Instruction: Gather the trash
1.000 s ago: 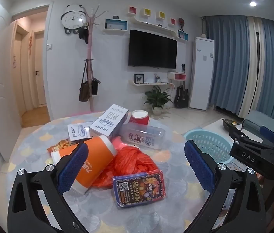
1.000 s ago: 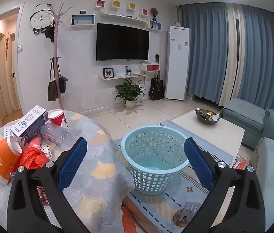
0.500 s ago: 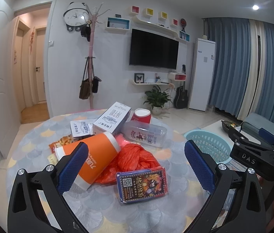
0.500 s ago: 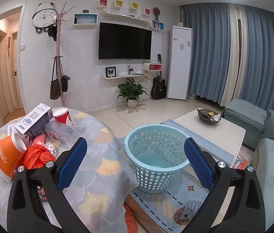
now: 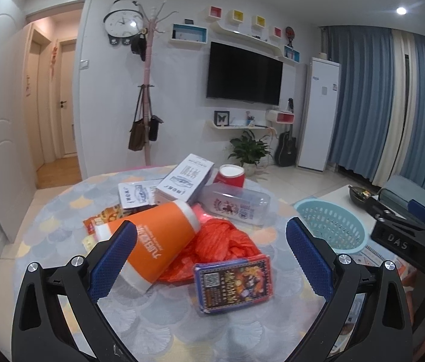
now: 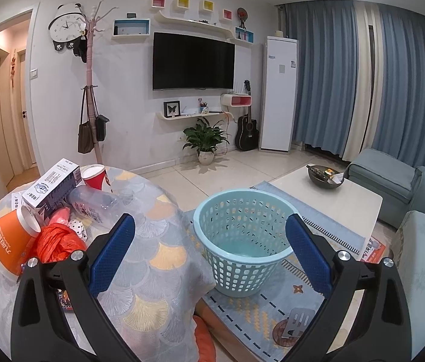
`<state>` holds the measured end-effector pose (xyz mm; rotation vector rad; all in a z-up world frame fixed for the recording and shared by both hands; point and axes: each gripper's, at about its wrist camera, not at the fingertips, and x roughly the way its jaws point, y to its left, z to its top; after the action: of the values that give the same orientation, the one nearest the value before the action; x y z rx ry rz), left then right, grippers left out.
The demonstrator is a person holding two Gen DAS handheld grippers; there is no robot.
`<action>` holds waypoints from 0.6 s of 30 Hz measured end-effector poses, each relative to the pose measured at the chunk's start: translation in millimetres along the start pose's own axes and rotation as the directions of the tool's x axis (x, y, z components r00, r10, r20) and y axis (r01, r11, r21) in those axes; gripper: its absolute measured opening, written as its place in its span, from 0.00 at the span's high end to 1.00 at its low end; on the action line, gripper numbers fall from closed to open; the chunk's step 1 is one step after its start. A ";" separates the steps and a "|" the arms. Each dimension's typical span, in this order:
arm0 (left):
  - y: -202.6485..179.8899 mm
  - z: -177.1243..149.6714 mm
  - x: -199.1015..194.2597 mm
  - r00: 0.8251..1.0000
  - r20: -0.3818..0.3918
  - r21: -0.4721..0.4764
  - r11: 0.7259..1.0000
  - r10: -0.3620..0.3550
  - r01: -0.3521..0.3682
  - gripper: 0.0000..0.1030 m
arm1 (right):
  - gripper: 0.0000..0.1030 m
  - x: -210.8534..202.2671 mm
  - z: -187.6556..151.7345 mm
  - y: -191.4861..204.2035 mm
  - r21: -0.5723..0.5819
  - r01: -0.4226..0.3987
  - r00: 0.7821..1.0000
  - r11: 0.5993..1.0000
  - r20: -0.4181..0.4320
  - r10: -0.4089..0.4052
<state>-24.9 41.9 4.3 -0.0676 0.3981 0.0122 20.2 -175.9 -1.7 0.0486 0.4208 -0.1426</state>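
Jaws, both sets: spread wide apart, nothing between the blue ribbed pads.

My left gripper point(image 5: 211, 259) hangs over the round table with the grey scallop-pattern cloth point(image 5: 61, 226), facing the litter heap.
- Orange paper cup with white rim point(image 5: 158, 241), lying on its side: just behind my left pad, partly hidden by it.
- Crumpled orange-red plastic bag point(image 5: 227, 241): between the pads, further off, touching the cup.
- Dark blue printed snack packet point(image 5: 233, 283): lying flat, nearest to me, between the pads, its far edge over the bag.
- Clear plastic bottle with printed label point(image 5: 236, 205), on its side, behind the bag.
- White carton with blue print point(image 5: 185, 178), leaning on the heap; red paper cup point(image 5: 230, 175) beside it.

My right gripper point(image 6: 209, 253) is off the table's edge, facing the pale blue perforated plastic basket point(image 6: 242, 241) on the patterned rug point(image 6: 260, 313). The basket stands upright between my pads, beyond them, untouched. I see no trash inside it.
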 end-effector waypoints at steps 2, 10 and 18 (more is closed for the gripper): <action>2.5 1.3 0.9 1.000 -0.006 -0.004 1.000 0.014 -0.014 0.07 | 0.07 0.4 0.0 0.1 -0.001 0.000 1.000 1.000 -0.001 0.000; 35.1 6.6 7.5 0.999 -0.034 -0.002 0.999 0.041 -0.042 0.07 | 0.07 -1.5 6.4 13.5 -0.037 -0.047 0.999 0.998 0.021 0.047; 77.2 26.9 34.9 0.995 -0.085 0.069 0.996 0.059 -0.053 0.07 | 0.07 -5.2 50.2 40.1 -0.094 -0.178 0.974 0.980 0.124 0.189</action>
<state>15.7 120.7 10.6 0.0089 0.4871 0.0512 41.7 -139.4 46.9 -0.0034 0.2877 0.0537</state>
